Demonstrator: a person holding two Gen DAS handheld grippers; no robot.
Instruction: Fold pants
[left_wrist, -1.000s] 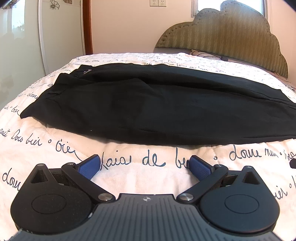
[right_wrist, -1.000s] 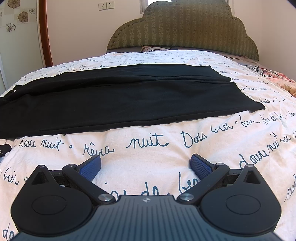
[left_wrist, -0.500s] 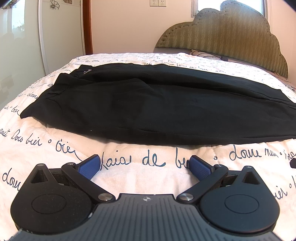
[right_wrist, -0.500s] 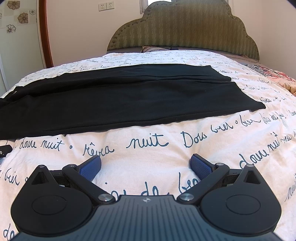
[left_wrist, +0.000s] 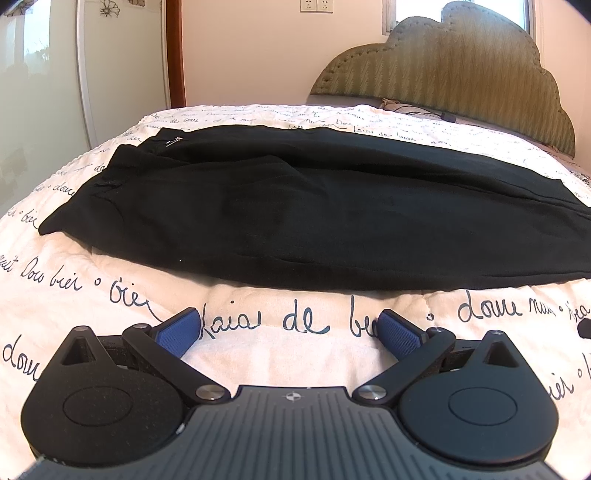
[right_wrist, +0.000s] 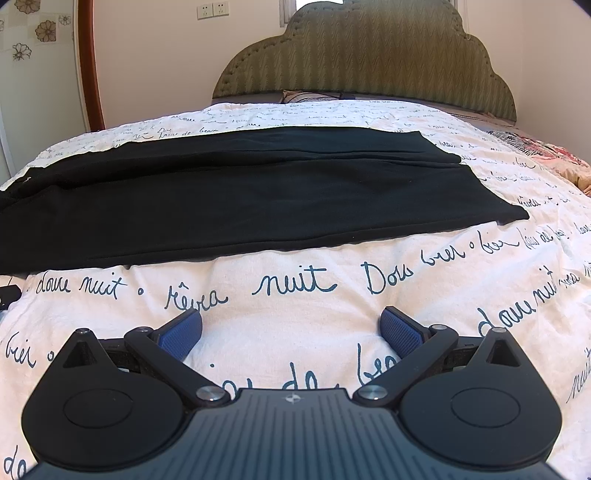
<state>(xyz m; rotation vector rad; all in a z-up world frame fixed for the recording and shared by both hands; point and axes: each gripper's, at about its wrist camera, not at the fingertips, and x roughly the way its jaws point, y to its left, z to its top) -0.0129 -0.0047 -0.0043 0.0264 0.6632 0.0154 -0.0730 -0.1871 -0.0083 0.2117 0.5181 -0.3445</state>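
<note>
Ahead of the left tool (left_wrist: 290, 325), the waist end of the long black fabric pants (left_wrist: 314, 206) lies flat on the white quilted bed cover with dark blue cursive lettering (left_wrist: 258, 354). A small metal zipper pull (left_wrist: 173, 141) shows at the far left corner of that end. This tool is released, its blue pads wide apart with only the bed cover between them, and it sits just short of the near edge of the garment, not touching it.

The pants run crosswise in front of both tools, long axis left to right, one leg already laid over the other by the look of the seam lines. Further right, the right tool (right_wrist: 291, 328) is likewise spread and empty, facing the leg portion (right_wrist: 258, 192). The hem end (right_wrist: 509, 210) lies ahead and to the right of this tool, so the right hand is the nearer one to it, as the left is to the waistband.

My judgement is that the next fold brings one end over the other along that axis. Each tool would need to advance forward to the near edge and pinch its own end.

Beyond the pants stands an olive scalloped upholstered headboard (right_wrist: 362, 55).
</note>
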